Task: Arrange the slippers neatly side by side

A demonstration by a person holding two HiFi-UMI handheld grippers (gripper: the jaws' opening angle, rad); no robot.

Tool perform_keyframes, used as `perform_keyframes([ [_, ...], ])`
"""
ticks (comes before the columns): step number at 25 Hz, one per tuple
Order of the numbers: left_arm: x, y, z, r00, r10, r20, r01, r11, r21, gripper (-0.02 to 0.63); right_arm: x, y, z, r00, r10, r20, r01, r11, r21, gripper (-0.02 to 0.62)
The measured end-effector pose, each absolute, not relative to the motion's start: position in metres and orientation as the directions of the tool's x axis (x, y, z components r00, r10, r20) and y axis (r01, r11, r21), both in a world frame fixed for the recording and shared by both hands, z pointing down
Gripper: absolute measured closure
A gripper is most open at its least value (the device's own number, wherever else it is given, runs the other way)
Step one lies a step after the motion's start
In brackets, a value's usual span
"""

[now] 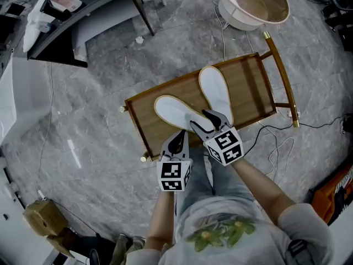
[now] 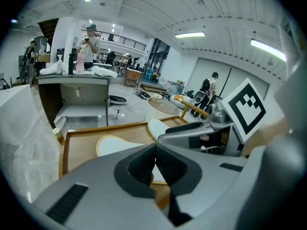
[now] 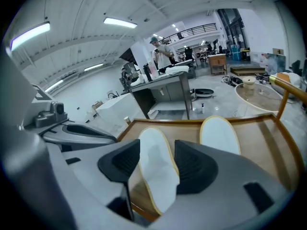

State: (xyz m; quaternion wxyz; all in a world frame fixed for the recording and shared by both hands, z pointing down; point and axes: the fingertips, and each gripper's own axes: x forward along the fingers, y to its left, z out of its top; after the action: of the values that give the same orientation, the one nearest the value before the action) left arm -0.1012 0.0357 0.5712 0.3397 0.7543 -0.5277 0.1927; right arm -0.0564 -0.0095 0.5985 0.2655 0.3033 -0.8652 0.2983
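Two white slippers with yellow edging lie on a low wooden tray. They form a V, heels together near me: one slipper angles left and the other slipper points away. My right gripper hangs over the heels, open. In the right gripper view the left slipper shows between its spread pads, which are not pressing on it, and the other slipper lies to the right. My left gripper is at the tray's near edge, just short of the left slipper. Its pads meet with nothing between them.
The tray has a raised wooden rim and a brass-coloured handle bar at its right end. A white round basin stands beyond it. Cables trail on the marble floor to the right. A dark desk is at the far left, a cardboard box near left.
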Motion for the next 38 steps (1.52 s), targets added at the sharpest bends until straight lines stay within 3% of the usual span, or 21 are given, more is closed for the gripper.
perform_keyframes([
  [7,-0.134,0.034,0.574,0.344,-0.673,0.655,-0.935,-0.183,0.303,0.591,-0.092,-0.004,0.615,-0.682,-0.292,0.671,-0.616,0.723,-0.311,0.382],
  [24,-0.155,0.031,0.591,0.381,-0.636,0.671,-0.922,-0.211,0.324,0.591,-0.119,0.006,0.678,-0.534,-0.189,0.824,-0.538,0.828,-0.158,0.377],
  [30,-0.158,0.031,0.595,0.388,-0.628,0.675,-0.920,-0.215,0.329,0.591,-0.115,0.003,0.683,-0.484,-0.226,0.845,-0.574,0.812,-0.111,0.519],
  [38,-0.162,0.028,0.597,0.387,-0.625,0.678,-0.920,-0.212,0.330,0.591,-0.113,-0.007,0.679,-0.476,-0.262,0.840,-0.655,0.742,-0.140,0.549],
])
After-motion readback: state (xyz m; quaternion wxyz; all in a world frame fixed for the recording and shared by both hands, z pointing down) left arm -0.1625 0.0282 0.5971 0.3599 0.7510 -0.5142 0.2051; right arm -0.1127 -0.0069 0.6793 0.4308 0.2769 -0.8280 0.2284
